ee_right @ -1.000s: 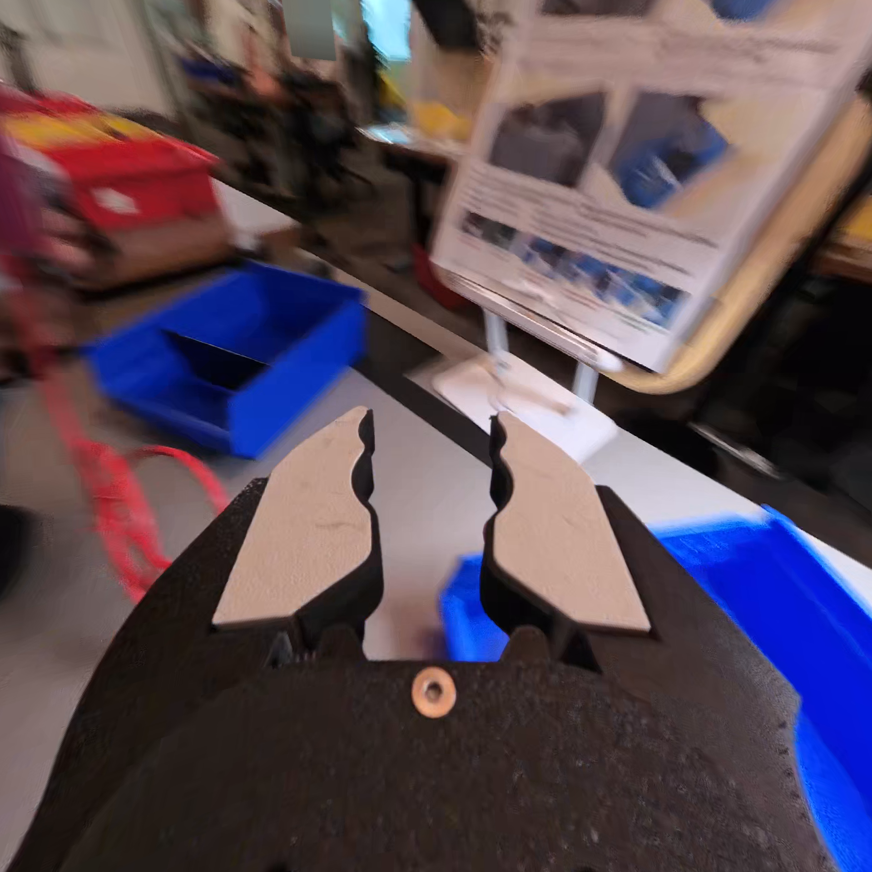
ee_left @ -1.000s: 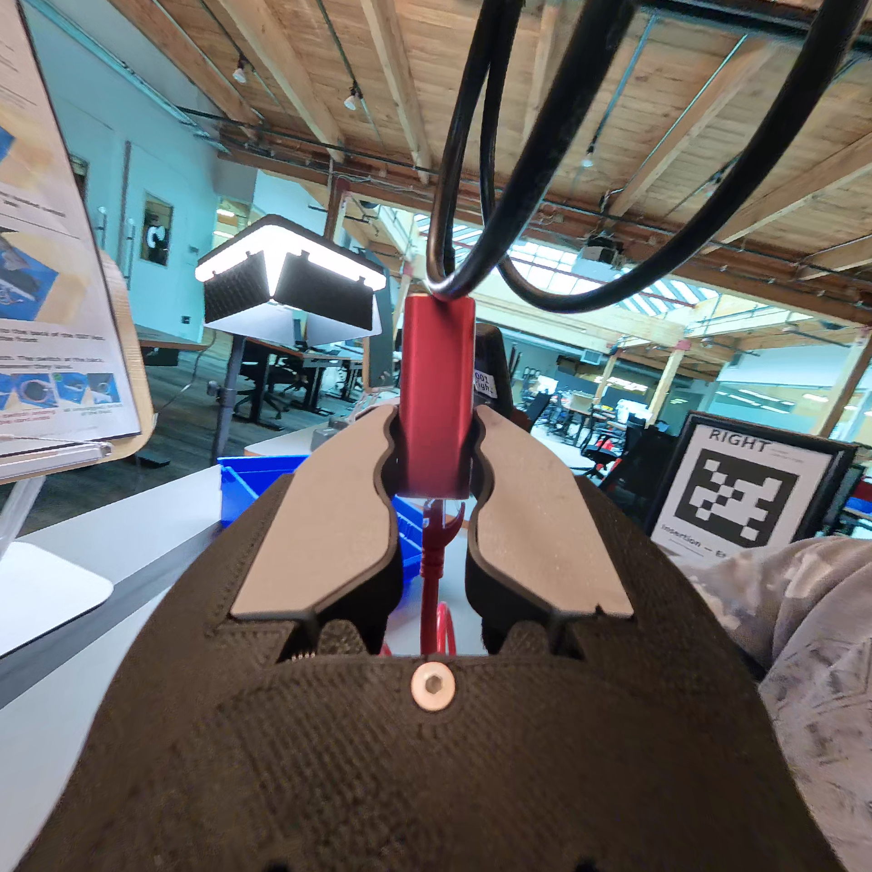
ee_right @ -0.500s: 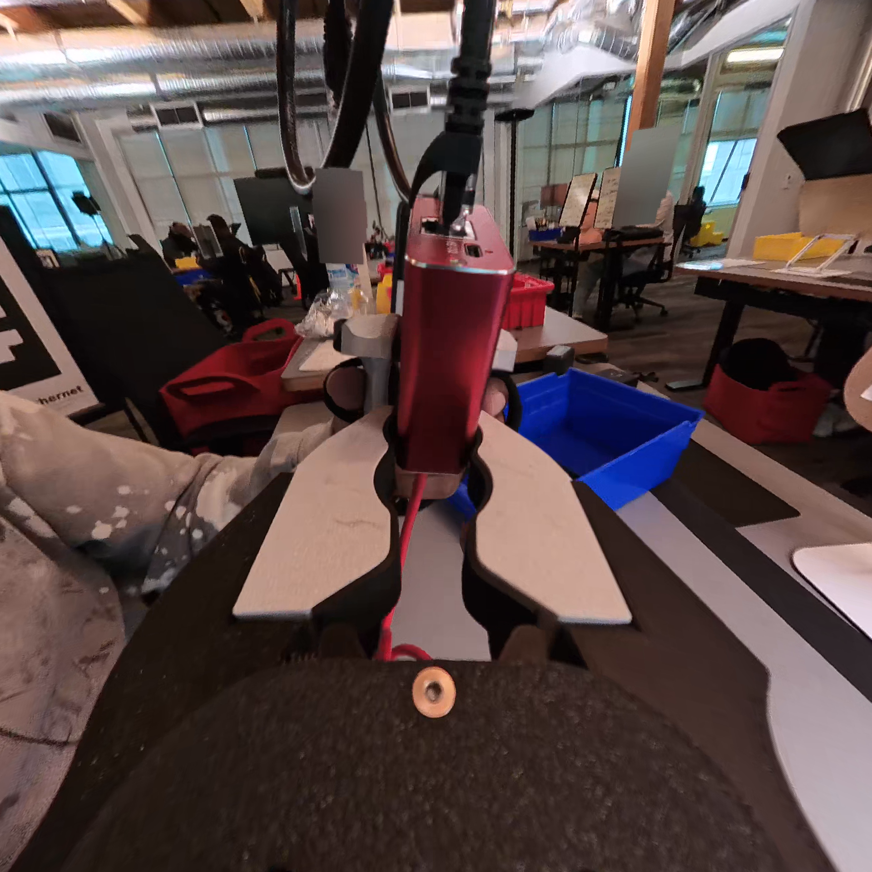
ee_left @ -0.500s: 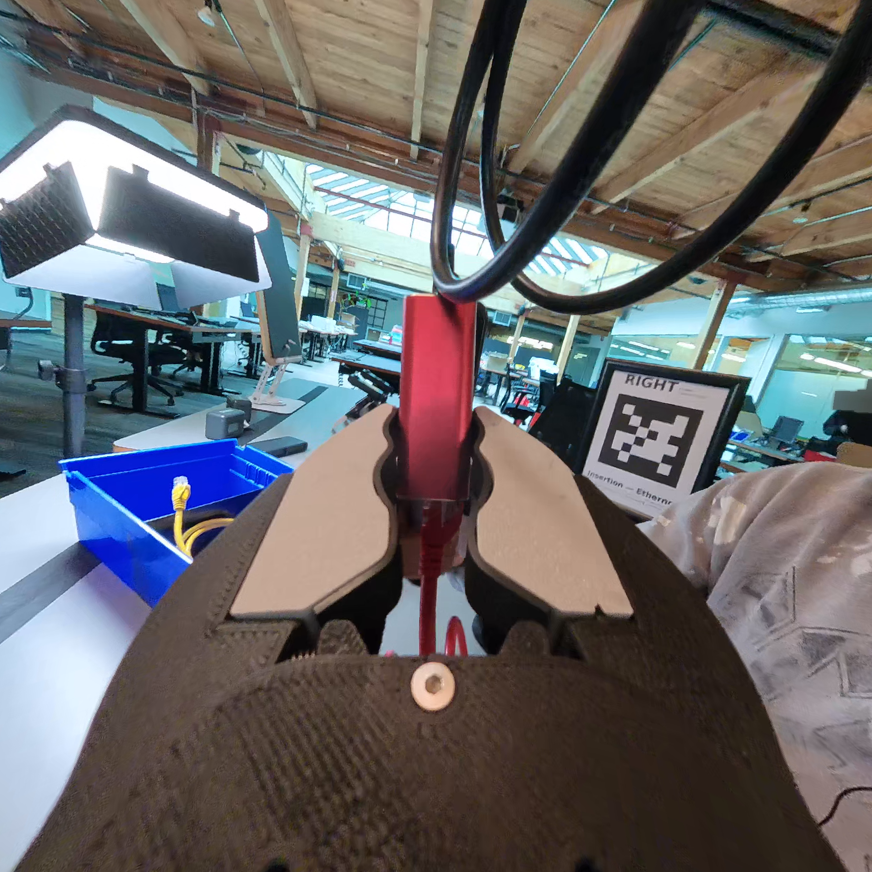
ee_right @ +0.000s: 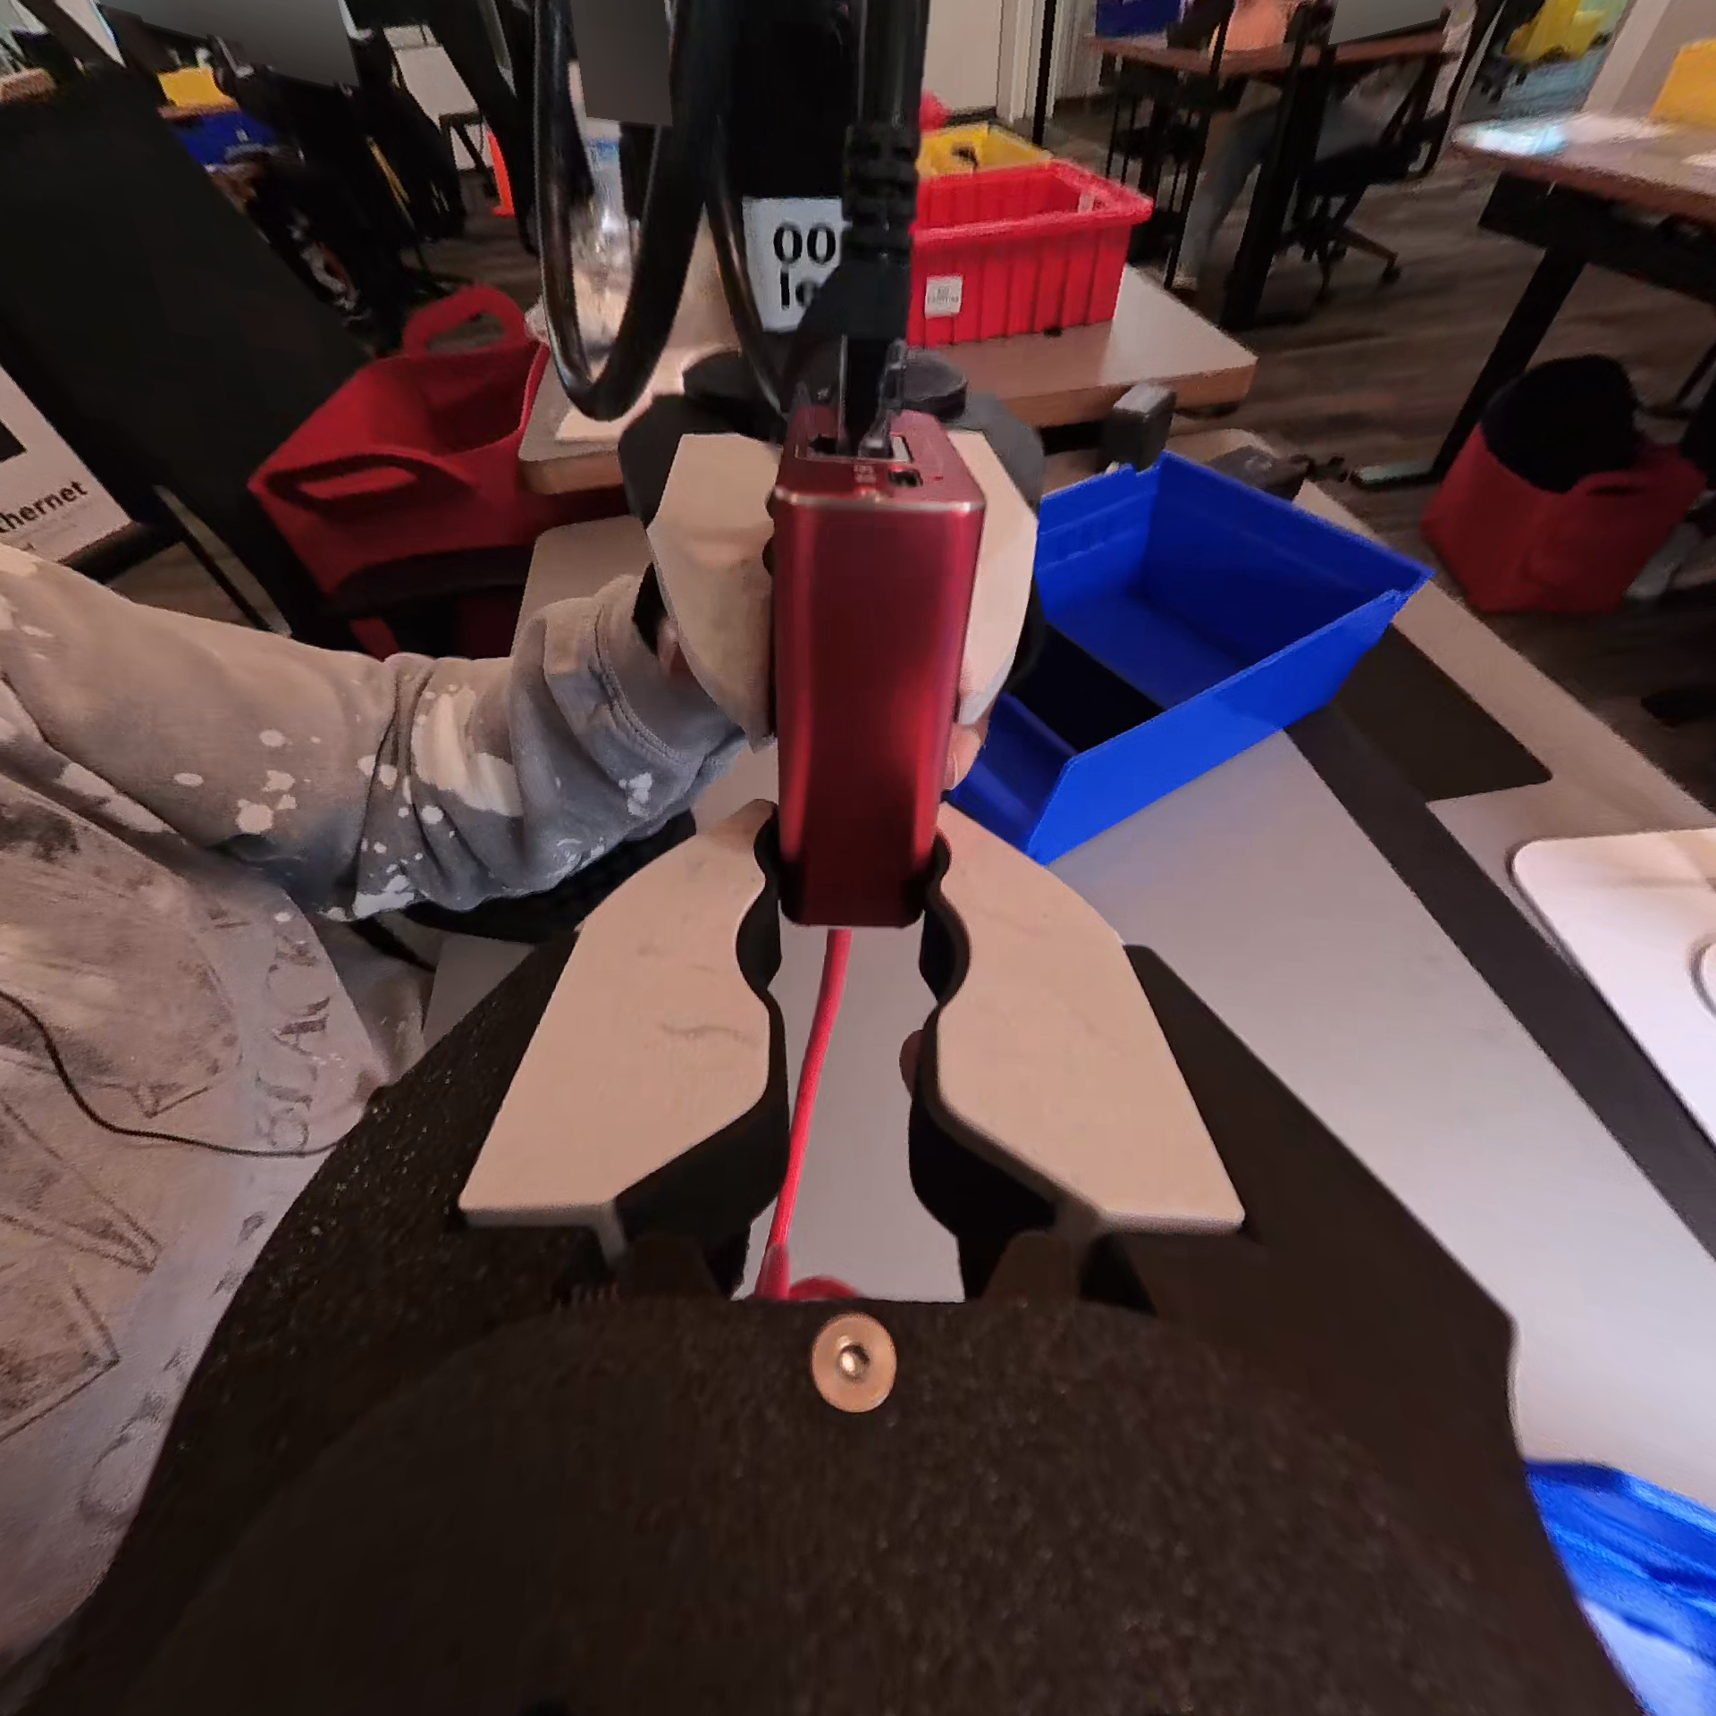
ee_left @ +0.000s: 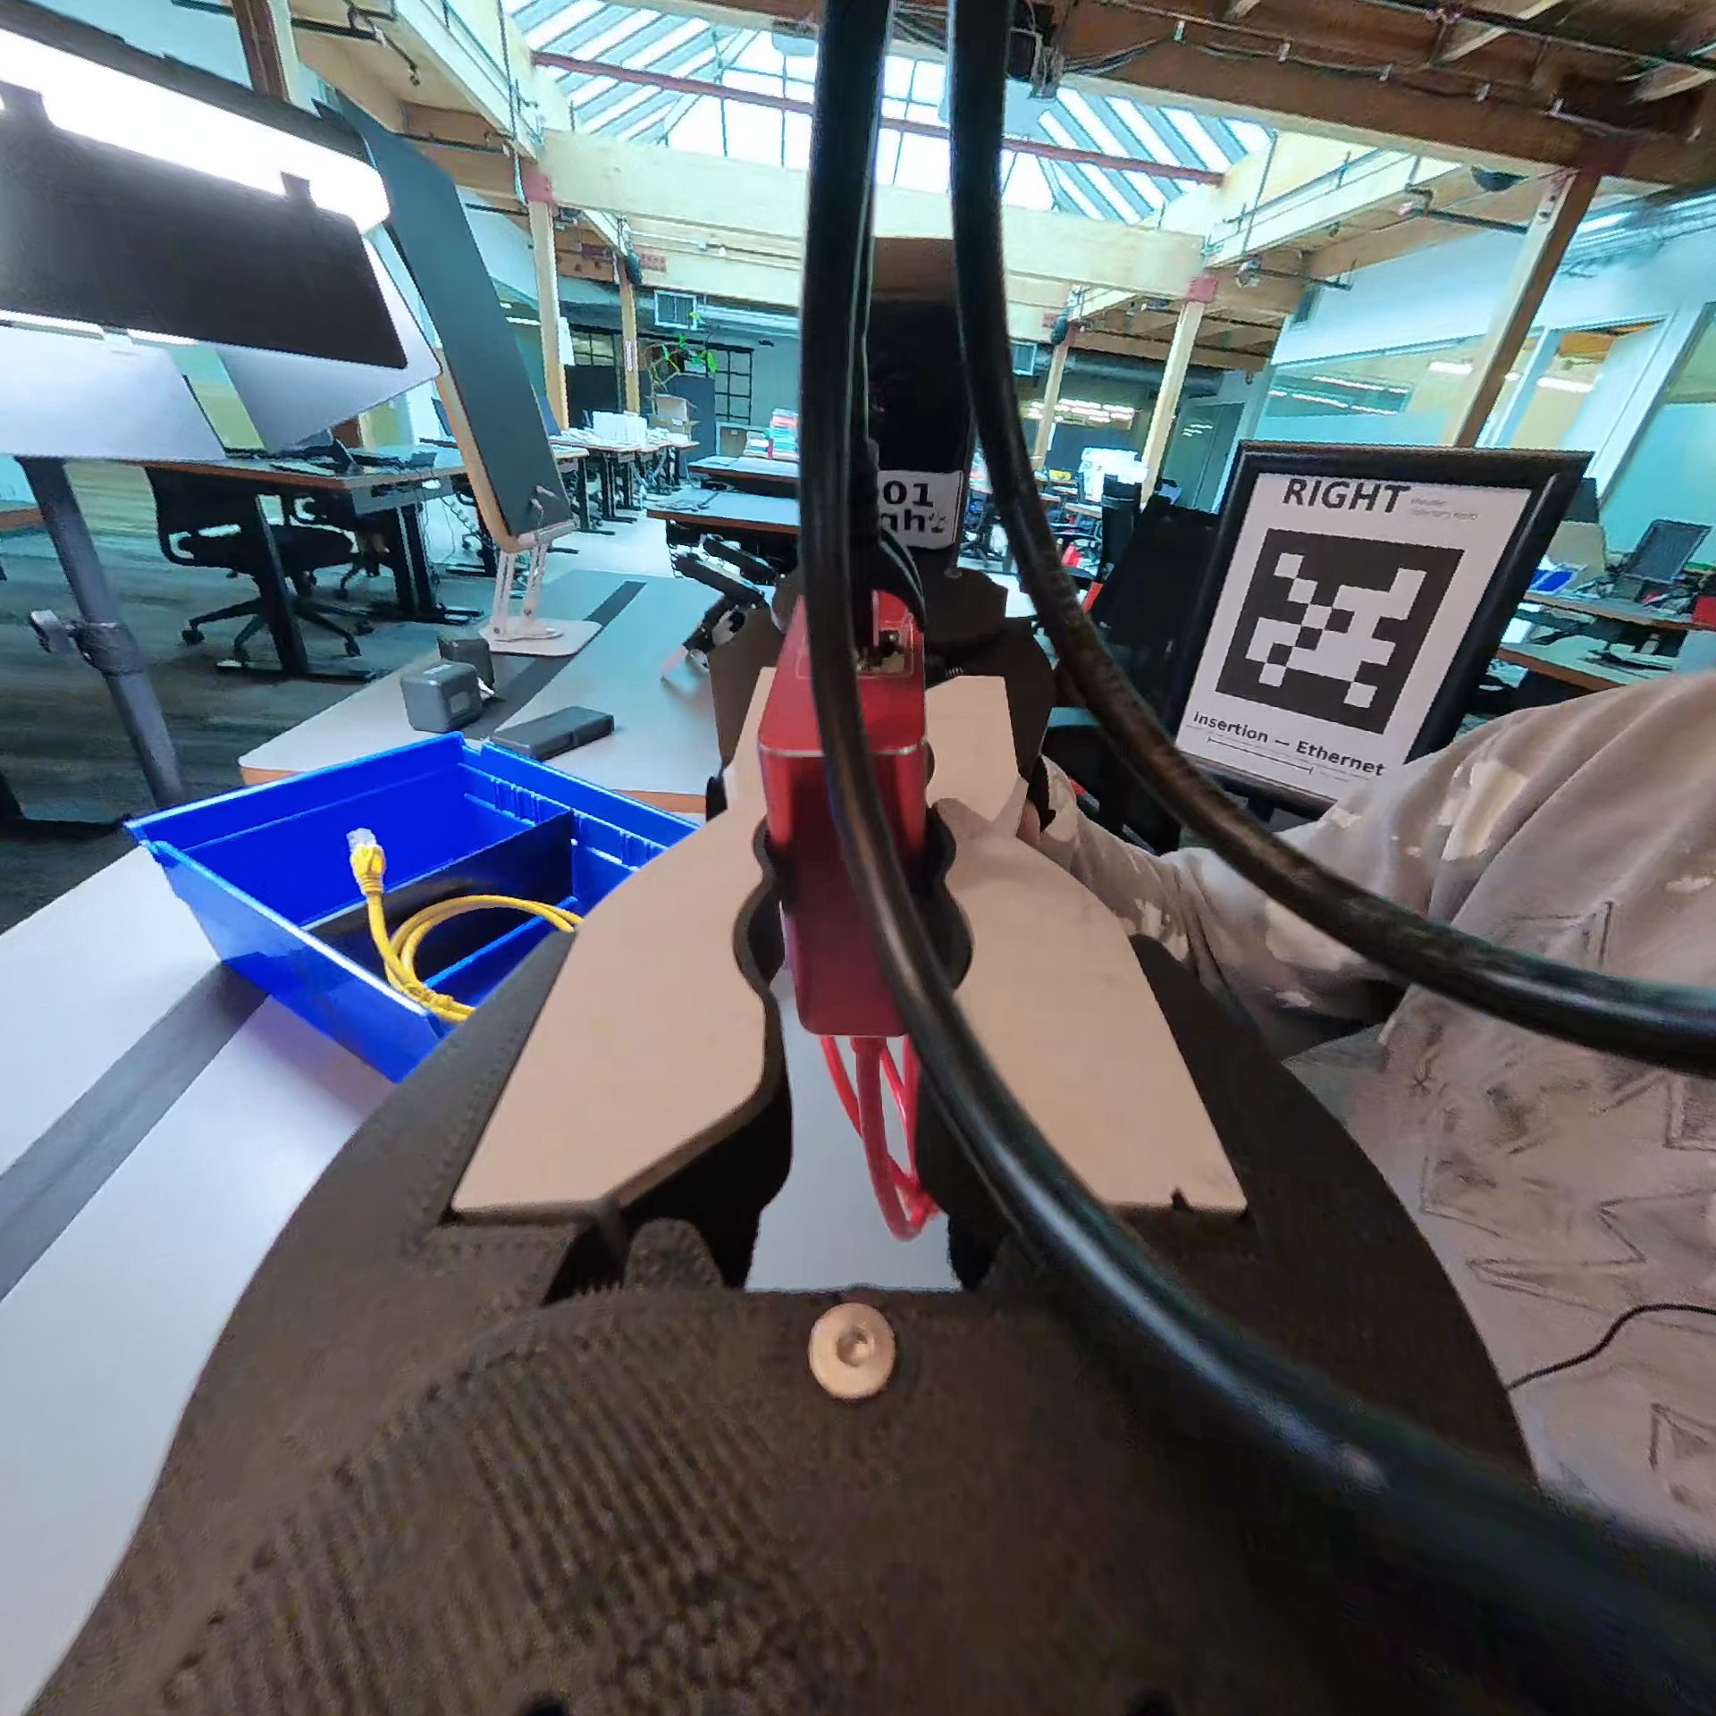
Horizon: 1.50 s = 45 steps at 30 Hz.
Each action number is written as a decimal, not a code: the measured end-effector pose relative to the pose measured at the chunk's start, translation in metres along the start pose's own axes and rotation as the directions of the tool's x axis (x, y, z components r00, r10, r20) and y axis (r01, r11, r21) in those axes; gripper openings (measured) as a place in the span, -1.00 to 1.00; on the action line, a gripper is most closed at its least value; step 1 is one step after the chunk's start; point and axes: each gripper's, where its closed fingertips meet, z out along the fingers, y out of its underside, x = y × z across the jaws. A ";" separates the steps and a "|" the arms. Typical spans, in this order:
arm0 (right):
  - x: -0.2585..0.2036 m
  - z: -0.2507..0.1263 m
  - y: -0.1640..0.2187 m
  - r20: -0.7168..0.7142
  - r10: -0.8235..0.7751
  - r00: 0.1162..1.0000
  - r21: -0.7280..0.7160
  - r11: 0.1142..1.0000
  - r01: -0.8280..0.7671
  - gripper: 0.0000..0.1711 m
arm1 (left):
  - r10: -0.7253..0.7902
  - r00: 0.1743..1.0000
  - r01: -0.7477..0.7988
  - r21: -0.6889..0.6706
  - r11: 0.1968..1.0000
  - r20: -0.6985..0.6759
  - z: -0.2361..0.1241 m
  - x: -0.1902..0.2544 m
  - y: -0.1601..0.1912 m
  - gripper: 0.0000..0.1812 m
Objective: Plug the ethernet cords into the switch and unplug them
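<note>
A red metal switch [ee_left: 836, 799] is held upright above the table. My left gripper [ee_left: 850, 840] is shut on its lower half. My right gripper [ee_right: 859, 864] is shut on its lower end from the opposite side. Each view shows the other gripper's pale fingers behind the switch, the right one's [ee_left: 975, 734] and the left one's [ee_right: 715, 557]. A black cable [ee_right: 873, 232] is plugged into the switch's top and loops overhead [ee_left: 836, 371]. A red ethernet cord [ee_left: 882, 1142] hangs from the switch's underside and also shows in the right wrist view [ee_right: 817, 1040].
A blue bin [ee_left: 279, 919] at the left holds a coiled yellow ethernet cord [ee_left: 409, 938]. Another blue bin [ee_right: 1207, 631] stands beyond the switch. A framed marker sign [ee_left: 1337, 613] stands at the back right. A person's grey sleeve [ee_right: 279, 743] reaches in. A red crate [ee_right: 1012, 241] sits behind.
My right gripper, open and empty a second ago, swung round to the switch and closed on its lower end. My left gripper kept hold and tilted downward, bringing the table and bin into view.
</note>
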 end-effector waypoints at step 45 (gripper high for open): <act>0.013 0.026 -0.037 -0.017 0.106 0.994 0.513 0.855 -0.083 -0.83 | 0.080 0.985 -0.134 0.394 0.909 0.150 -0.023 -0.010 -0.046 -0.70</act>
